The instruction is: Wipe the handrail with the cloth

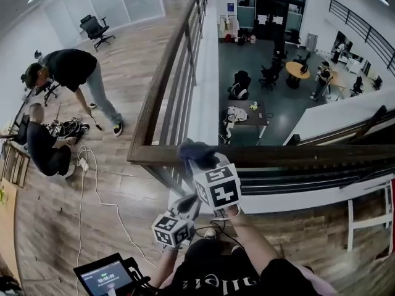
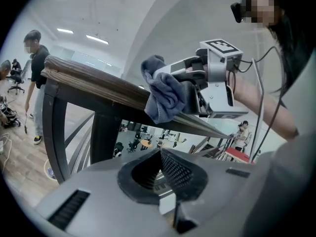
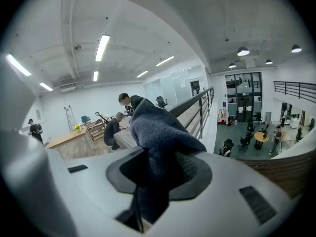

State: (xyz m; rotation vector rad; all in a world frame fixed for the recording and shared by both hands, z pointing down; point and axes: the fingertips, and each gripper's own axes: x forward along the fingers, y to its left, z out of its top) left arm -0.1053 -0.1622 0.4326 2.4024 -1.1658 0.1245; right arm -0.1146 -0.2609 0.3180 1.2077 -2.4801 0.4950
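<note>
Two hand-held grippers are working at the corner of a balcony railing. The right hand-held gripper (image 1: 199, 160) is clamping a dark blue-grey fleecy cloth (image 1: 196, 152) between its jaws. It is pressing the cloth onto the top of the brown wooden handrail (image 1: 296, 156), just beside the corner where two runs of rail are meeting.

In the right gripper view, the cloth (image 3: 159, 132) is bunching up out of the jaws and filling the gap between them, while the handrail (image 3: 195, 98) is running away behind it. In the left gripper view, the cloth (image 2: 165, 95) is draping over the rail's upper edge (image 2: 94, 78).

The left hand-held gripper (image 1: 187, 207) is hanging lower, beneath the rail and close to the person's body. Its jaw tips are meeting with nothing between them (image 2: 161, 154).

On the pale wooden floor (image 1: 123, 73) to the left, one person in dark clothes (image 1: 74, 73) is bending over, and another (image 1: 43, 147) is crouching beside a white cable (image 1: 92, 177). A black tablet with a lit screen (image 1: 105, 278) is showing at the bottom edge.
</note>
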